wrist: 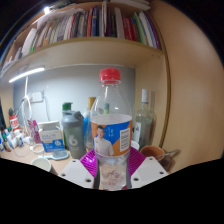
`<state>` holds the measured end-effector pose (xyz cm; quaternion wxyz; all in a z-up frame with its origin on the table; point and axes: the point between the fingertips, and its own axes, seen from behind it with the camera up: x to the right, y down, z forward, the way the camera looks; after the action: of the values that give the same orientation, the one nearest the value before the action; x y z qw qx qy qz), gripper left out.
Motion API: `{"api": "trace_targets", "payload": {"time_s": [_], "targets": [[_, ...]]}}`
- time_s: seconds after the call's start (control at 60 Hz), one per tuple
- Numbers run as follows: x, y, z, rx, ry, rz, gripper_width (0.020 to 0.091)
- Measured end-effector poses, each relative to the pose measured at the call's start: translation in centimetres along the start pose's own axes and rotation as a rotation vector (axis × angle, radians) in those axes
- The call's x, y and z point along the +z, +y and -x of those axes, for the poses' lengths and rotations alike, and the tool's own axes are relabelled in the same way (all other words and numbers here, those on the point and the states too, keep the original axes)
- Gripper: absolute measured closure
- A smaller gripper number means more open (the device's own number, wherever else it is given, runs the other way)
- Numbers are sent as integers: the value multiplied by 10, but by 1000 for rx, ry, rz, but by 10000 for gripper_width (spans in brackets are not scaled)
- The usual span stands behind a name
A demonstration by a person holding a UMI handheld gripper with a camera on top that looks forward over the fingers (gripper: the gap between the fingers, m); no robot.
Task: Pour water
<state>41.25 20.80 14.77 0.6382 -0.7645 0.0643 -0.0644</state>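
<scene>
Mostly clear plastic and warm wood tones, with a few loud colours mixed in.

The bottle (111, 130) is see-through with a red cap and a blue label that goes white toward its lower part, and there's a figure in pink printed on it. The gripper (111, 167) has magenta pads on white fingers (72, 169). Grey tumbler (73, 134) with a teal logo. Pale wood shelf (85, 48), and the books (90, 22) have red, white, green and blue spines.
</scene>
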Motion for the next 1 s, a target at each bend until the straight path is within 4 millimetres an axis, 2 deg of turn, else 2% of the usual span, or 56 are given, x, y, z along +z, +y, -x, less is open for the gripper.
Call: {"api": "trace_targets", "payload": {"time_s": [0.05, 0.25, 0.267, 0.367, 0.467, 0.617, 0.683, 0.717, 0.867, 1.0], "targets": [[9, 22, -8, -6, 0, -2, 737], [24, 71, -14, -12, -1, 28, 734], [25, 62, -14, -7, -4, -15, 737], [26, 66, -20, 56, -9, -25, 738], [25, 65, -17, 41, -20, -28, 732], [20, 71, -12, 69, -53, 61, 547], [15, 76, -10, 130, -88, 117, 360], [11, 76, -13, 163, -86, 131, 317], [-14, 70, -33, 176, -15, 158, 299], [-60, 45, -29, 178, -12, 148, 298]]}}
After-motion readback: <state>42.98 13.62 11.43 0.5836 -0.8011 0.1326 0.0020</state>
